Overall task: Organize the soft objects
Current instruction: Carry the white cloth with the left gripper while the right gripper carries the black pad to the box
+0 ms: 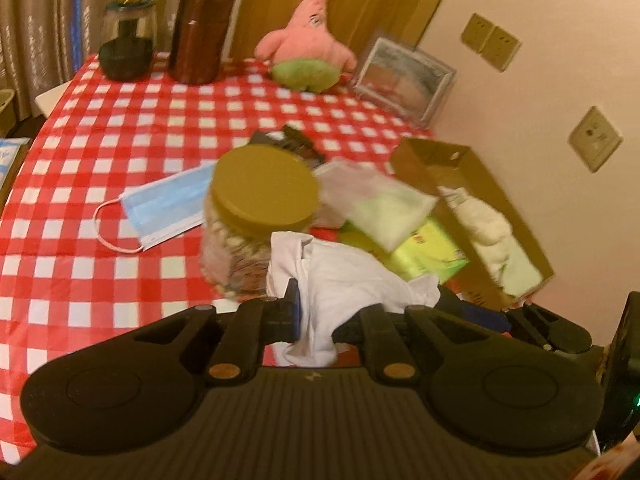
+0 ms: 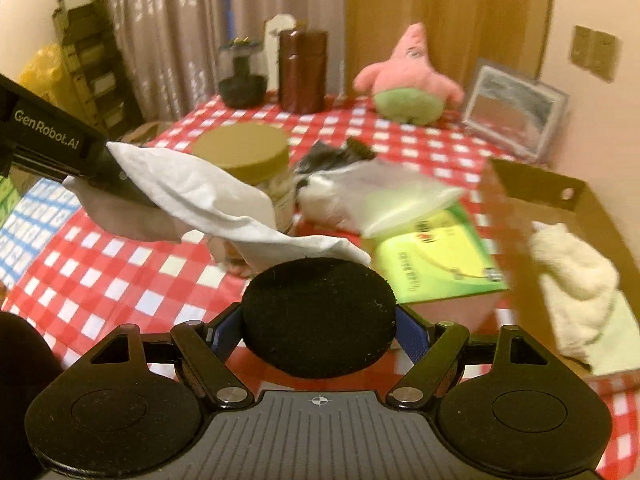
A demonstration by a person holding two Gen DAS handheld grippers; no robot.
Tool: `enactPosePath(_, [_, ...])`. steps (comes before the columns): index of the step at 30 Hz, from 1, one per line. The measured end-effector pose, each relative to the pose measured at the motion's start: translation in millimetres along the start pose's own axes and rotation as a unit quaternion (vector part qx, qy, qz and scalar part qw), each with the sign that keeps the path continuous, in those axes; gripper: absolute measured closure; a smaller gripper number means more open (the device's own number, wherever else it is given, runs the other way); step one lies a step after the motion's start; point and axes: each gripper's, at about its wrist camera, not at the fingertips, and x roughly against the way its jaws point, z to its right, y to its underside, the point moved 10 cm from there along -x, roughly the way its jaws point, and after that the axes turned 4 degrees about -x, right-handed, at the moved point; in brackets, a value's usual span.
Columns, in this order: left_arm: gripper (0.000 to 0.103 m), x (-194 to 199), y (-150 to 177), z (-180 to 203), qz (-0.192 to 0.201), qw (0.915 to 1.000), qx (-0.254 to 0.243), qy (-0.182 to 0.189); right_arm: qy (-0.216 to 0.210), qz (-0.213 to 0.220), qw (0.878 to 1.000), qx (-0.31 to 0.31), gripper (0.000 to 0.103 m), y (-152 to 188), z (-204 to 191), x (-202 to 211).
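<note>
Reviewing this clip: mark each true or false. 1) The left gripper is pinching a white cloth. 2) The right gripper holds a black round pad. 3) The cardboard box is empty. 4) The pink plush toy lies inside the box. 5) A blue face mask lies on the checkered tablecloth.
1) True: the left gripper is shut on the white cloth.
2) True: the right gripper grips the black round pad.
3) False: the cardboard box holds a cream towel.
4) False: the pink plush toy sits on the tablecloth, far end.
5) True: blue face mask.
</note>
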Motion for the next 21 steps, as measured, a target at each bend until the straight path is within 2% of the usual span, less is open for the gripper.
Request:
enactPosePath(11, [0.095,-4,-38,88,0.019,0.9973,-0.050,0.051,0.061,0.050,0.995,-0.064,0.024,-13,71,66])
enactPosePath(21, [0.095,-56,-73,179,0.005,0.9912,-0.092,0.095,0.145,0.074,0.977,-0.136,0.024,-15,185,111])
